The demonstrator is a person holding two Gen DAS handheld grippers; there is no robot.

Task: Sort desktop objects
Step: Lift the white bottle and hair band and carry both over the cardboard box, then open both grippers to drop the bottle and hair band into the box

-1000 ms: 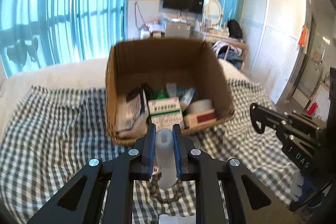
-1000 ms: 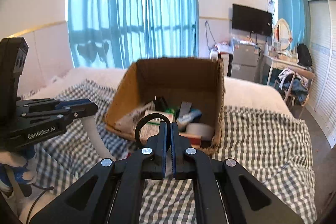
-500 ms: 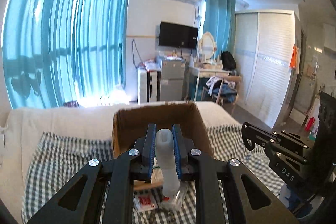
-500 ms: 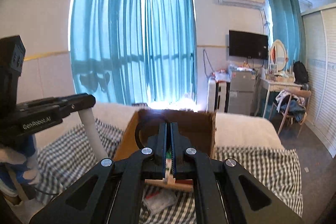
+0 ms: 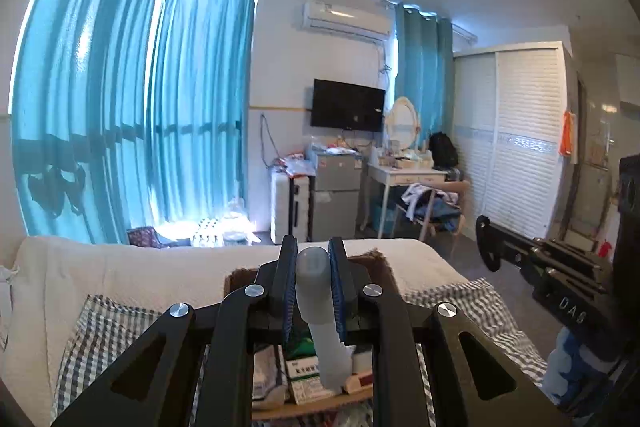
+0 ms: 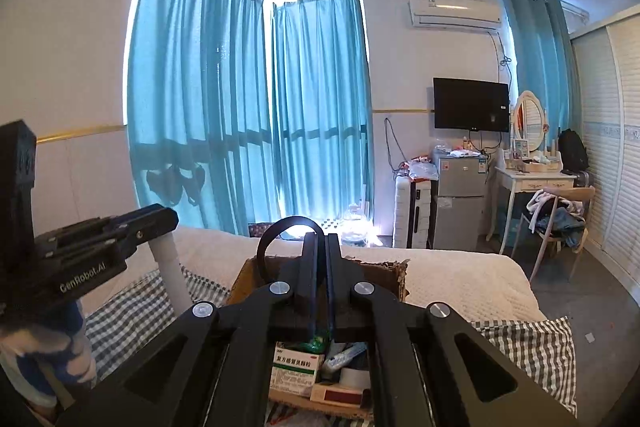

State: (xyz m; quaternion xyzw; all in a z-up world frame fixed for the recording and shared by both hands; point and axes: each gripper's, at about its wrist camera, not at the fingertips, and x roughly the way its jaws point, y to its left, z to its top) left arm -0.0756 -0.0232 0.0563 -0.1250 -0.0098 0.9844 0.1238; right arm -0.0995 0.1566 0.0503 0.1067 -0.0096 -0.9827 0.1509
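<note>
Left gripper (image 5: 313, 261) pinches a white tube (image 5: 325, 323); right gripper (image 6: 319, 247), pressed together, clamps a black ring (image 6: 267, 247) above the cardboard box (image 6: 396, 273).

Two fisheye views, each from behind a hand-held gripper, face almost level across a bed toward teal curtains (image 5: 120, 131) and a wall television (image 6: 471, 103). Both share the cardboard box (image 6: 384, 269) close below. Each view catches the other gripper at its edge.
</note>
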